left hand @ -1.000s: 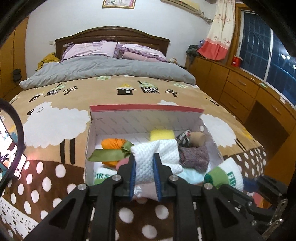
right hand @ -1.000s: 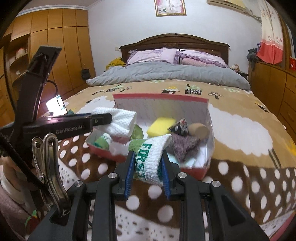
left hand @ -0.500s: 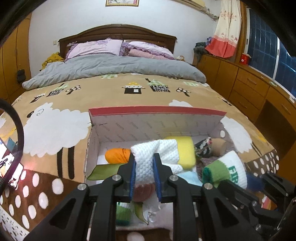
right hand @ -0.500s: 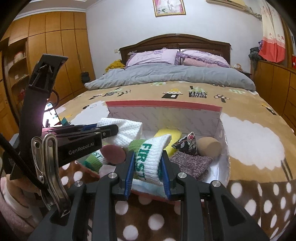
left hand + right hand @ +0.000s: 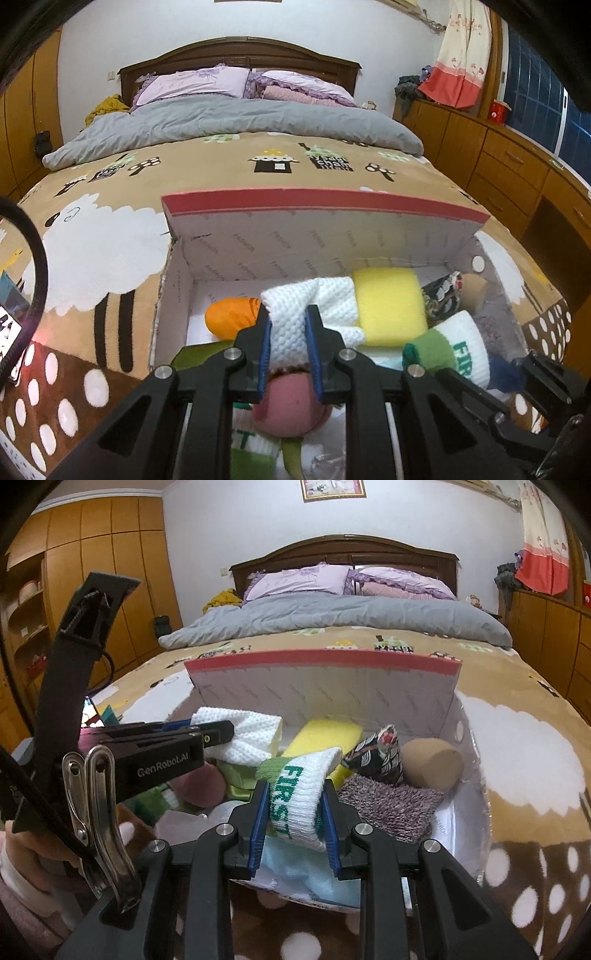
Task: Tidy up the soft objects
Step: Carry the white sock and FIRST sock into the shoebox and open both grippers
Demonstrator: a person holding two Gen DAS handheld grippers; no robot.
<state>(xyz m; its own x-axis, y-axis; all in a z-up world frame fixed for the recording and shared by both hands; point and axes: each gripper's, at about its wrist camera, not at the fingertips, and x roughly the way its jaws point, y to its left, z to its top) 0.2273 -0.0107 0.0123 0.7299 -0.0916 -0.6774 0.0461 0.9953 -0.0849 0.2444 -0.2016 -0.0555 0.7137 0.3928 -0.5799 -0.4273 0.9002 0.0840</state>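
1. I am in a bedroom, working over a bed (image 5: 122, 240) spread with a brown blanket of sheep and white dots; an open shoebox (image 5: 321, 206) with a red-edged lid stood upright sits near the bed's foot edge.
2. My left gripper (image 5: 289, 334) is pinching a white waffle-knit cloth (image 5: 314, 306), held above the box's middle, over a pink ball (image 5: 291, 402) near the front wall.
3. My right gripper (image 5: 294, 805) is clamped on a rolled white-and-green sock lettered "FIRST" (image 5: 299, 790), held over the front part of the box.
4. Already inside:
   - a yellow sponge (image 5: 321, 734) against the back wall;
   - a patterned fabric pouch (image 5: 380, 755) and a tan rounded piece (image 5: 432, 762) toward the right wall;
   - a mauve knitted cloth (image 5: 391, 808) in front of those;
   - an orange plush carrot (image 5: 231, 319) toward the left wall.
5. I judge this to be the placing step, with both items over the box and not yet let go.
6. Next I would lower each one into a free gap, the cloth left of the sponge and the sock near the front, then spread the fingers one side at a time so neither piece drags out.
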